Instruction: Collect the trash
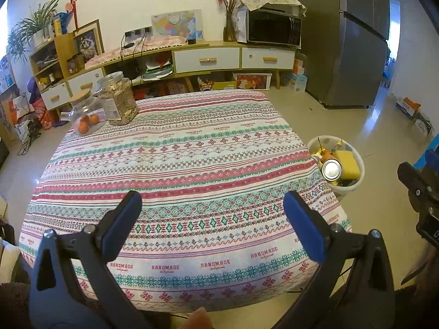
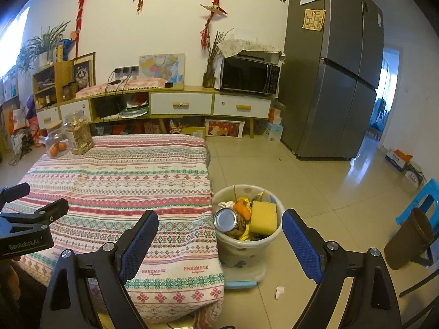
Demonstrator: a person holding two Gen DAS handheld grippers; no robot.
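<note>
**Two empty grippers, bin's full, one scrap still on the floor**

Both grippers are wide apart with nothing between the blue pads. The left gripper (image 1: 212,220) hangs over the near edge of the table (image 1: 178,164), jaws spread. The right gripper (image 2: 219,242) sits out past the table's right side, also spread, looking pretty much straight at the bin (image 2: 247,246).

Working outward: the patterned cloth looks bare of trash as far as I can see. The only stuff on it is two jars at the far left corner, a tall one (image 1: 118,98) with what looks like dry snacks and a low one (image 1: 83,113) with oranges. Those don't read as trash to me.

The bin stands on the floor just beside the table's right edge and it's loaded: a can (image 2: 226,220) lying on top, a yellow sponge (image 2: 263,218) next to it, some orange and yellow bits, crumpled paper.

What's left? One small white scrap (image 2: 279,292) on the tiles, near the bin's base on the near side. I'd guess that's the last pickup, and the right gripper is the closer one. Otherwise this looks nearly done.
</note>
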